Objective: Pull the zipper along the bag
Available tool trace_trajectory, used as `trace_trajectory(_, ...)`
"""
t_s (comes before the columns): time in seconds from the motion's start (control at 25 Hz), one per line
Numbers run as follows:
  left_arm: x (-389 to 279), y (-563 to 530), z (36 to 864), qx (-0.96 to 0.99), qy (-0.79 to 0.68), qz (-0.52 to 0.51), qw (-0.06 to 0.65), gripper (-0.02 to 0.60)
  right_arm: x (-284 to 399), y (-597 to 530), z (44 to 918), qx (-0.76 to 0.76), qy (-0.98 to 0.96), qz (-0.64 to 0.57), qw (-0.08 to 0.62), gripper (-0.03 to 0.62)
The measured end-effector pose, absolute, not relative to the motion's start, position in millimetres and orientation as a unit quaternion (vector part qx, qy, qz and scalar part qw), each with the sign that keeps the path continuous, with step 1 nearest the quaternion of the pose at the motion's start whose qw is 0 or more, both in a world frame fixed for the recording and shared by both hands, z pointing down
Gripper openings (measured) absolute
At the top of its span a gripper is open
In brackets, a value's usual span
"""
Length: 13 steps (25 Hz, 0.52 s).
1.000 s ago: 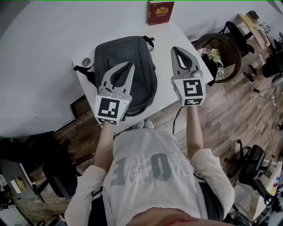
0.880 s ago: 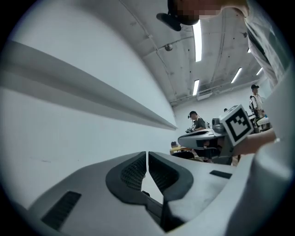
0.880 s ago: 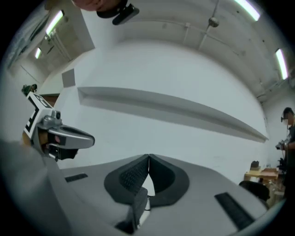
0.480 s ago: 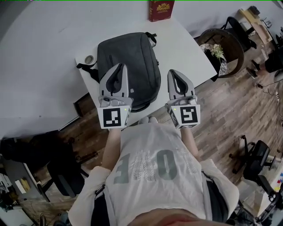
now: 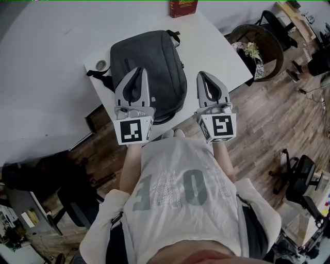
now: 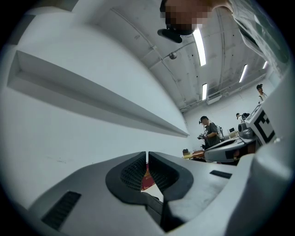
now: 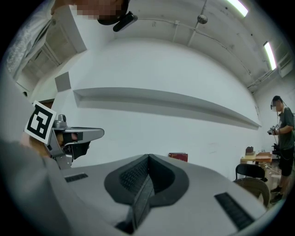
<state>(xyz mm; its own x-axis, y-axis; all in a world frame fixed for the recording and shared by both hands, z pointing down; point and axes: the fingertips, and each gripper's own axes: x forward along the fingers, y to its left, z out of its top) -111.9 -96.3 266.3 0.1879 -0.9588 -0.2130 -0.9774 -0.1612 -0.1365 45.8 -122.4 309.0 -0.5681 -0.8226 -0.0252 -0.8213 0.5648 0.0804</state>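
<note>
- The left gripper (image 5: pixel 138 70), a grey two-jaw tool with a square-marker cube, is at centre-left of the head view, over the near left part of the dark grey fabric backpack (image 5: pixel 154 62). Its pads are drawn together with only a hairline slit, and nothing is between them.
- The right gripper (image 5: pixel 205 75), of the same make, is at centre-right over the bare white table (image 5: pixel 216 46), beside the backpack's right edge. Its pads meet fully and grip nothing.
- Both gripper views look out at a white wall rather than down at fabric. Judgement: both tools are raised clear of the backpack.
- Change from a second ago: the right gripper was further up the frame and has come back level with the left. The left tip was slanted toward the frame's right and now points straight up the frame.
- Over the last half second the two tools have kept much the same side-by-side stance.
- The backpack lies flat at upper centre as before, with a small round roll (image 5: pixel 101 65) at its left corner. The dark red book (image 5: pixel 183 7), earlier wholly in view, is now cut by the top edge.
- Meaning for the task: no zipper pull is held. The zipper's position cannot be made out, so pulling does not appear under way.
</note>
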Motion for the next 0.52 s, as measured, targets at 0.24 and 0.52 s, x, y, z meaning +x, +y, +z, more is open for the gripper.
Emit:
trace_trajectory(0.24, -110, -96, 270, -0.766, 0.631, 0.036, 0.116, 0.038, 43, -120, 315, 0.463, -0.885, -0.037, 0.016, 0.025)
trace_trajectory(0.52, -113, -98, 279, -0.769, 0.629, 0.037, 0.109, 0.037, 37, -120, 326, 0.463, -0.885, -0.035, 0.031, 0.025)
